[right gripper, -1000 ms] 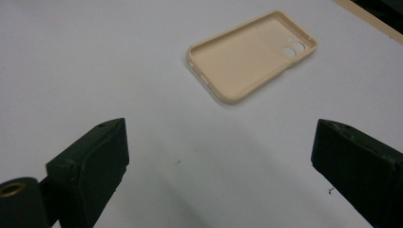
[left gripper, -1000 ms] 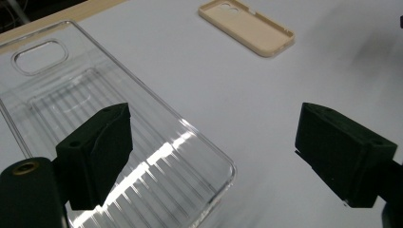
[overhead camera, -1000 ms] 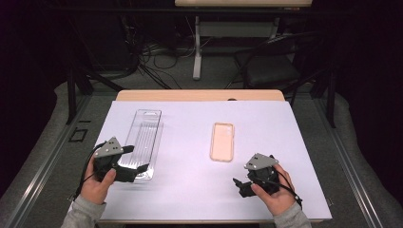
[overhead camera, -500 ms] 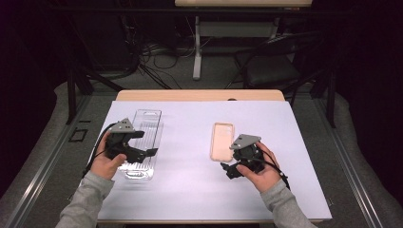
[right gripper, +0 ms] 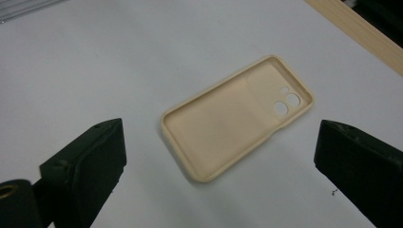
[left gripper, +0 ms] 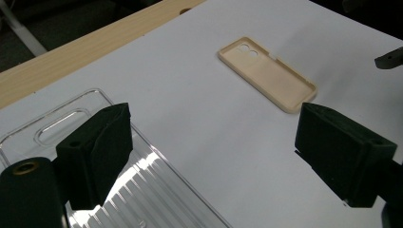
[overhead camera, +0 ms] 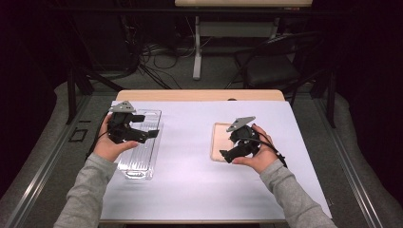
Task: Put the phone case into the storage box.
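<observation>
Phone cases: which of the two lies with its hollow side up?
The beige case, between the right gripper's open jaws: raised rim and camera holes face up. The clear case lies under the left gripper.

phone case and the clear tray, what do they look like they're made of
The phone case looks like soft silicone or rubbery plastic: beige, matte, no glare, with rounded edges and a raised lip. The clear tray looks like hard transparent plastic: glossy, with bright highlights on its ribbed floor and the white sheet showing through. Neither can be confirmed by look alone.
</observation>
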Motion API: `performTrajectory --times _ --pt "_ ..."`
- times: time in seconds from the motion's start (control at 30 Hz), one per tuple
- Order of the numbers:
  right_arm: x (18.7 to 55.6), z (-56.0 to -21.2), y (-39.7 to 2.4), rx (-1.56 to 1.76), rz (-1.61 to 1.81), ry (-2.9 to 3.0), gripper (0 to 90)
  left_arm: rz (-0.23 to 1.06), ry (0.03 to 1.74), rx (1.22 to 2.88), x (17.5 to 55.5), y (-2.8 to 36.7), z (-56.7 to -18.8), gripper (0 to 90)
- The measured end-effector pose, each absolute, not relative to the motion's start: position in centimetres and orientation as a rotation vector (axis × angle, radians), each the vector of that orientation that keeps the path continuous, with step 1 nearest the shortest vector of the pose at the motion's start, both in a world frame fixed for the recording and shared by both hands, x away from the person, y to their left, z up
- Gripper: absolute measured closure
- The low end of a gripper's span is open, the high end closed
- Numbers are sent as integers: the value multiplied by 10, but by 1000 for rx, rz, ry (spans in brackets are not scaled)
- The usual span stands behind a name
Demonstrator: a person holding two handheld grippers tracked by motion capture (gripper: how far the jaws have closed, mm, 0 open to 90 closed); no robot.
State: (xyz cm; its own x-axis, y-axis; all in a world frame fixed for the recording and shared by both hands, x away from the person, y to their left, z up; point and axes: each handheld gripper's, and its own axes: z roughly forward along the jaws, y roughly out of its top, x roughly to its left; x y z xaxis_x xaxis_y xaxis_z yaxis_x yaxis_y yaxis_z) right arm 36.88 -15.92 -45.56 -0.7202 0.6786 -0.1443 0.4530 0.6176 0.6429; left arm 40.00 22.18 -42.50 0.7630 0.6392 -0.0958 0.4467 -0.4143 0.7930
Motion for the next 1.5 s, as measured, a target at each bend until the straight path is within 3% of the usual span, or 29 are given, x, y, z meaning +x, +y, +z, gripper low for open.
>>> performTrajectory --times 0.23,0.4,0.6,0.77,0.83,1.07,1.5 --pt "377 -458 -150 849 717 2513 34 294 813 2079 405 226 -425 131" --pt "383 -460 -147 789 679 2518 138 295 816 2075 405 229 -424 151" --pt "389 -463 -144 746 642 2556 192 306 812 2077 403 230 -424 153" --pt "391 -462 -140 712 620 2585 290 314 802 2069 399 229 -422 153" --pt "393 -462 -137 677 621 2607 376 318 801 2073 397 230 -422 157" --pt "395 -463 -132 623 599 2648 458 326 813 2074 396 232 -423 163" --pt "397 -466 -120 557 563 2665 520 331 819 2093 395 230 -426 200"
